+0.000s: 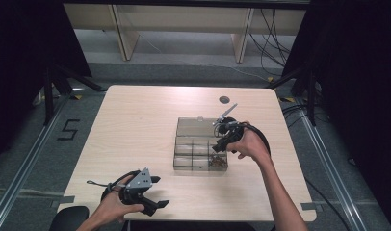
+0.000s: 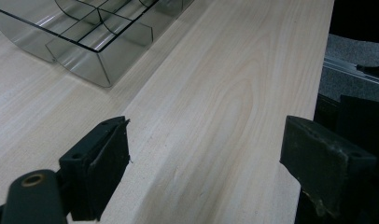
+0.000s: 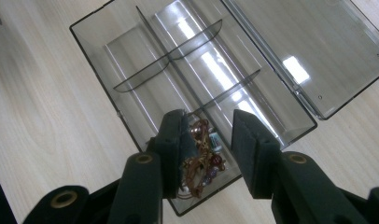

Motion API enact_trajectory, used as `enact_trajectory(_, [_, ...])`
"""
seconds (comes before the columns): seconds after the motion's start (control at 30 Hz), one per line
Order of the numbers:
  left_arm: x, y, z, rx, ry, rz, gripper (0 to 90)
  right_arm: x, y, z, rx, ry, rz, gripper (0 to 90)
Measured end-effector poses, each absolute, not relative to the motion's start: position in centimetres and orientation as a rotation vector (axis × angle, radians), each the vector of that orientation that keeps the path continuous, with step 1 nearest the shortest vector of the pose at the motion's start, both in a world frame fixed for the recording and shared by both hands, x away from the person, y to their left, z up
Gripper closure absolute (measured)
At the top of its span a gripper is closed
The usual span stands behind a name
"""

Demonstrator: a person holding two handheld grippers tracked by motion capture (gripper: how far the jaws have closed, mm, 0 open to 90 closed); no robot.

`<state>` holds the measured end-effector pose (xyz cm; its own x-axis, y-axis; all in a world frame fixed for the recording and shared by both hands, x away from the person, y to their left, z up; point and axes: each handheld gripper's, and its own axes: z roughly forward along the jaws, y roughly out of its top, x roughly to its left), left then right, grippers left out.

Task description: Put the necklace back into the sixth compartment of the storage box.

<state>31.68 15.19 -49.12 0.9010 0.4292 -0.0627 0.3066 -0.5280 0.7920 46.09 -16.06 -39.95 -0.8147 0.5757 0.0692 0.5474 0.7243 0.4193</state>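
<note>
A clear plastic organiser box [image 1: 184, 162] with curved dividers stands right of the table's middle, its lid [image 1: 196, 126] lying open behind it. A tangle of brown and coloured beaded jewellery [image 1: 216, 161] lies in its front right compartment. My right gripper [image 1: 221, 144] hovers just above that compartment, open; in the right gripper view the jewellery [image 3: 204, 158] shows between and below the jaws of this gripper [image 3: 208, 123], close to the left one. The box [image 3: 99, 60] and lid [image 3: 309, 51] stretch away beyond. My left gripper [image 1: 160, 191] rests open near the front left edge, with bare wood between its jaws [image 2: 204, 140].
A round grey cable grommet [image 1: 224, 99] sits in the tabletop behind the lid. In the left gripper view a box corner [image 2: 85, 60] stands at upper left and the table edge [image 2: 318, 93] runs down the right. Cables trail from both grippers.
</note>
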Motion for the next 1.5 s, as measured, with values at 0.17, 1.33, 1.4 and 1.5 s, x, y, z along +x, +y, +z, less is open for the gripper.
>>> enact_trajectory(0.17, [31.6,15.2,-49.1,2.162,0.55,0.173,15.1,45.8,-16.7,-39.8,0.939,2.849,0.685,63.8])
enact_trajectory(1.33, [31.5,15.2,-49.1,2.15,0.562,0.163,15.0,43.6,-19.1,-40.0,1.104,2.754,0.75,38.8])
enact_trajectory(1.4, [31.5,15.2,-49.1,2.15,0.562,0.161,15.0,43.6,-19.2,-40.1,1.075,2.754,0.77,37.3])
enact_trajectory(1.5, [31.5,15.1,-49.1,2.142,0.568,0.165,15.0,43.2,-19.2,-40.1,1.131,2.748,0.753,36.5])
